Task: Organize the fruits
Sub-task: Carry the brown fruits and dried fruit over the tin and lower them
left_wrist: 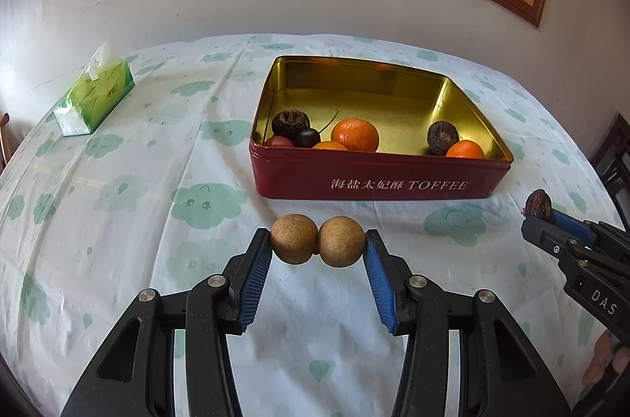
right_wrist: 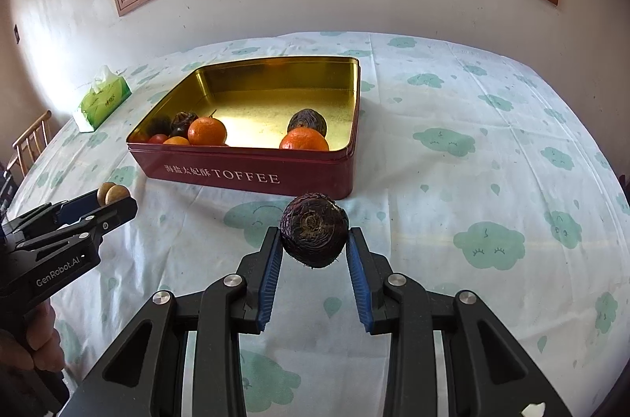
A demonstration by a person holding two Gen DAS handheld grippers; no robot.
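Brown longans – pinched side by side between left jaws.

The tin is glossy metal, gold inside. The surface wears creased matt cloth. Brown fruits look rough and dull; oranges shine.

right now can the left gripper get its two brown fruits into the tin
Probably yes: the left gripper holds the brown fruits just short of the open tin, with only bare cloth between.
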